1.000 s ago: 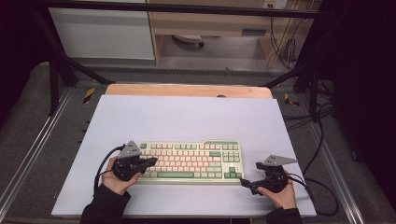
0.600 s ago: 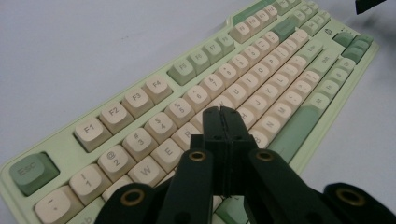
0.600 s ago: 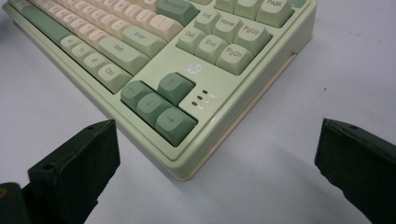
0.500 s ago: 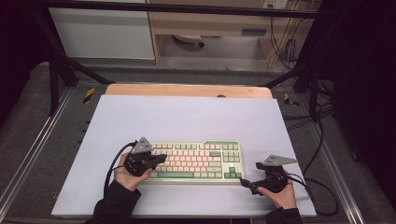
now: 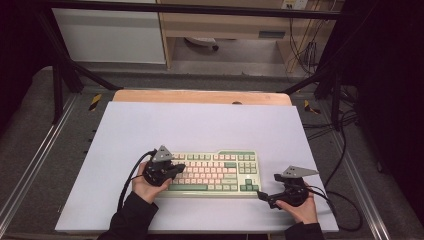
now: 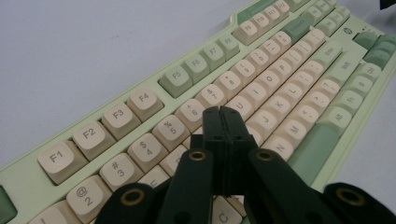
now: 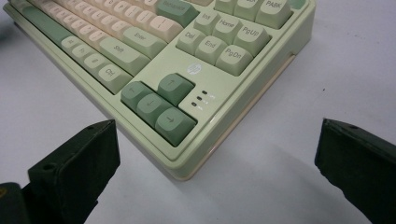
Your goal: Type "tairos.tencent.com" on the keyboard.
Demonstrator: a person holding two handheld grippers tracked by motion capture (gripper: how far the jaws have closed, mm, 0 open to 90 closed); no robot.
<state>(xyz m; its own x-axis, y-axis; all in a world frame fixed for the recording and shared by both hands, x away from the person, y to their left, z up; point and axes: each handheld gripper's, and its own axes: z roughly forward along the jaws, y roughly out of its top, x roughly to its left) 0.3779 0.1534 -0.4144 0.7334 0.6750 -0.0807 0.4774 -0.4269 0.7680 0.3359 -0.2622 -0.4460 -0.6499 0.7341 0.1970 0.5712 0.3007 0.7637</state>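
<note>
**Closed tip over packed keys, open jaws at the corner**

The keyboard lies flat on the white tabletop, near the person's edge, between the two hands. The left gripper is clenched with nothing in it, its two jaws pressed together into one blunt tip that hangs over the letter rows, just below the number row; whether it touches a key I cannot tell. It looks set to press a key.

The trouble is width. That joined tip is about as broad as one keycap, and the caps stand close together. If it comes down off centre it could push two neighbours at once, or catch the edge of a cap and slide off. Pressing at a slant, as the gripper now leans, could also lever a cap sideways, or shove the whole keyboard across the smooth tabletop, since nothing is holding it.

The right gripper is released, jaws wide apart, resting low beside the keyboard's near right corner, by the arrow keys, apart from the case. It is not bracing anything there. If it drifts in, one jaw could knock the corner and turn the keyboard under the left tip mid-press.
</note>
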